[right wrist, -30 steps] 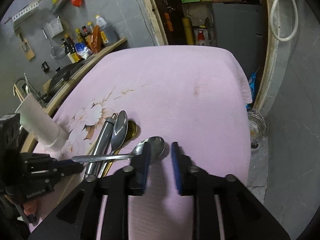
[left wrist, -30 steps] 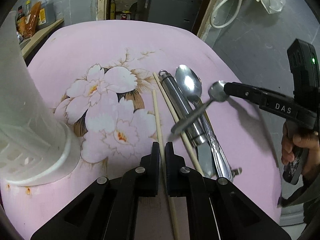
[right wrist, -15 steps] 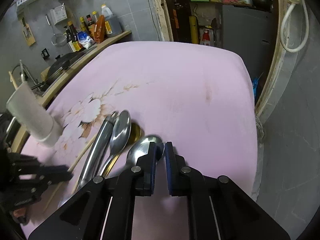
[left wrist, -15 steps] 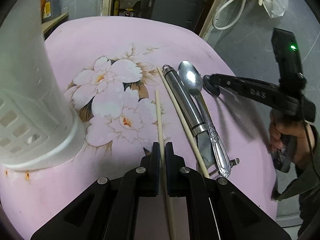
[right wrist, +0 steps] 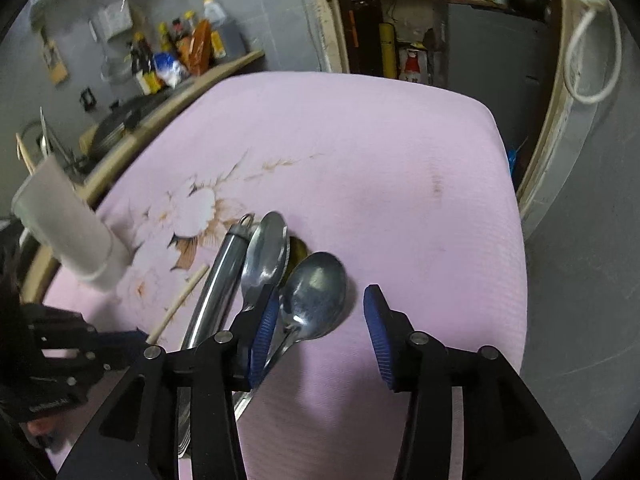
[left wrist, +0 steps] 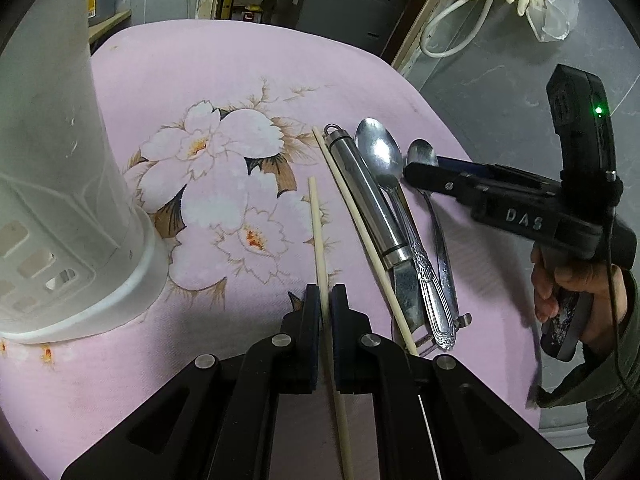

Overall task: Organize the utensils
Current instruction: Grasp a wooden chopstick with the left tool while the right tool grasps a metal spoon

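My left gripper (left wrist: 325,300) is shut on a wooden chopstick (left wrist: 318,232) that points away over the pink floral cloth (left wrist: 224,92). A second chopstick (left wrist: 360,232), a steel-handled knife (left wrist: 362,192) and a large spoon (left wrist: 378,152) lie side by side to its right. A small spoon (right wrist: 316,296) lies on the cloth beside the large spoon (right wrist: 266,252). Its bowl sits between the blue pads of my right gripper (right wrist: 322,296), whose jaws are opening and do not press on it. In the left wrist view, the right gripper (left wrist: 426,165) hovers over the small spoon (left wrist: 422,152).
A tall white utensil holder (left wrist: 60,160) stands at the left of the cloth, also seen in the right wrist view as the holder (right wrist: 68,232). A person's hand (left wrist: 568,292) grips the right tool. The table's right edge (right wrist: 516,240) drops to a grey floor. Bottles (right wrist: 180,56) line a far shelf.
The small spoon, held up crosswise over the other utensils, has been laid down beside the large spoon, and the right jaws have come apart. The left gripper keeps its chopstick.
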Demonstrator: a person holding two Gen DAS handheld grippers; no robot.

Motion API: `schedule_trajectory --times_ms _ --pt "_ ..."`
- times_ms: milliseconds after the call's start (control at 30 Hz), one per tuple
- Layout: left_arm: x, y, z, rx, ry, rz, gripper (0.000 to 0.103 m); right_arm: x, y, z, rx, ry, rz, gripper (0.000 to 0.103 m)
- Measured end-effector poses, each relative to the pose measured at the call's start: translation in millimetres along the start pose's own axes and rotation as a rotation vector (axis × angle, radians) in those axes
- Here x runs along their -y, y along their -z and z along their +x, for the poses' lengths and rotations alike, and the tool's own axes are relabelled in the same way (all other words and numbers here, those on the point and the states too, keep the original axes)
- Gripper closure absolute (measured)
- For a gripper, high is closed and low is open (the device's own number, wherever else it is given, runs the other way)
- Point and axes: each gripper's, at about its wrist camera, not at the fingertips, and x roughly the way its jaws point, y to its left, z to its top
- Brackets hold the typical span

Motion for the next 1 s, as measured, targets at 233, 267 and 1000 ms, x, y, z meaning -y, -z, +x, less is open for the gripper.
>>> schedule_trajectory --times_ms 233,267,1000 --pt "-4.4 -1.0 -4.9 -0.026 0.012 -0.012 0.099 -12.8 -0.6 4.9 -0.022 0.072 -0.083 0.057" --pt "-4.3 -2.7 -4.6 -0.033 0.012 -0.010 0.099 -11.7 0.7 4.0 -0.026 0.070 -0.087 0.057" --pt "11.8 -15.8 7.5 -0.013 -0.039 0.061 0.099 -27.2 2.9 9.3 0.018 0.054 -0.144 0.083"
